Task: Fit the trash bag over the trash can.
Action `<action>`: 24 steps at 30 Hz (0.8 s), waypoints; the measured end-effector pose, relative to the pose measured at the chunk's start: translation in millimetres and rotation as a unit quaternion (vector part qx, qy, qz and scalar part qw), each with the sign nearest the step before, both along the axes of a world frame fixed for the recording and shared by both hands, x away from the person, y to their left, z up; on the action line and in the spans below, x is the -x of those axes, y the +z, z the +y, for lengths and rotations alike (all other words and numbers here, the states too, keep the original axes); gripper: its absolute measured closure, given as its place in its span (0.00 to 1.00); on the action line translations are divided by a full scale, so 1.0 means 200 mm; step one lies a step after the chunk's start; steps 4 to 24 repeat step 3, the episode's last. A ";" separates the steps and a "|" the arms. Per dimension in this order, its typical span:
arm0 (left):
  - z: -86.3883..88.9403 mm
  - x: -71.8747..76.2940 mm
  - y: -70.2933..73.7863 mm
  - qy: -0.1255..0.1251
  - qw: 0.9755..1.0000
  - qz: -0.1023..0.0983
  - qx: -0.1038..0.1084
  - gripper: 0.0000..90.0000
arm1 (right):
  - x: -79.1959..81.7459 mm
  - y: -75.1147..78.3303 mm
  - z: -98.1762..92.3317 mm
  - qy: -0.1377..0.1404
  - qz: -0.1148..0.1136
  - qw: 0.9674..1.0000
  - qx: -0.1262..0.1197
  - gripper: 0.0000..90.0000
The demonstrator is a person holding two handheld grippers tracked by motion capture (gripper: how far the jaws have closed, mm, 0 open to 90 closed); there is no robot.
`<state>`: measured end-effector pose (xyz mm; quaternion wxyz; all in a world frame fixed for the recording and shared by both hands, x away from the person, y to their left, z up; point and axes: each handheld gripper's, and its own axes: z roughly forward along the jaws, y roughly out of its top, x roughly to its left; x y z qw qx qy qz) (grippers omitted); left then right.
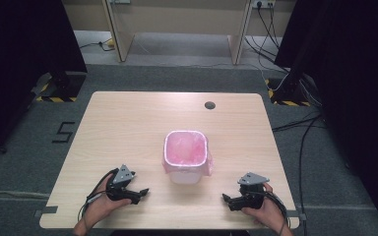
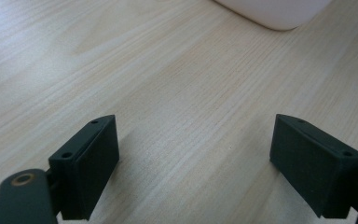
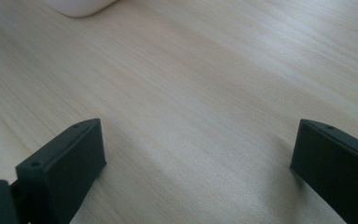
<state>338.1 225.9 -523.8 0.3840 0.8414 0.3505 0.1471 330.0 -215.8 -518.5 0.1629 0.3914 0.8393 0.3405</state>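
Pale wood-grain table (image 1: 128,123), square white bin (image 1: 186,156) with crinkled pink liner (image 1: 185,147), left gripper (image 1: 139,192) and right gripper (image 1: 228,200) both wide open, empty

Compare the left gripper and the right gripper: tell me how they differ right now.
The left gripper lies left of the bin with jaws pointing right; the right gripper lies right of it, jaws pointing left. The left gripper sits slightly farther up the table. Both are open, empty, apart from the bin.

A bin (image 1: 186,157) stands mid-table (image 1: 128,123), between the left hand-held gripper (image 1: 139,193) and right hand-held gripper (image 1: 228,199).
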 end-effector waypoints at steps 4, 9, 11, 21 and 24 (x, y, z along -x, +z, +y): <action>0.00 0.00 0.00 0.000 1.000 0.000 0.000 0.16 | 0.00 0.00 0.00 0.000 0.001 1.000 0.000 0.03; 0.00 0.00 0.00 0.000 1.000 0.000 0.000 0.16 | 0.00 0.00 0.00 0.000 0.001 1.000 0.000 0.03; 0.00 0.00 0.00 0.000 1.000 0.000 0.000 0.16 | 0.00 0.00 0.00 0.000 0.001 1.000 0.000 0.03; 0.00 0.00 0.00 0.000 1.000 0.000 0.000 0.16 | 0.00 0.00 0.00 0.000 0.001 1.000 0.000 0.03; 0.00 0.00 0.00 0.000 1.000 0.000 0.000 0.16 | 0.00 0.00 0.00 0.000 0.001 1.000 0.000 0.03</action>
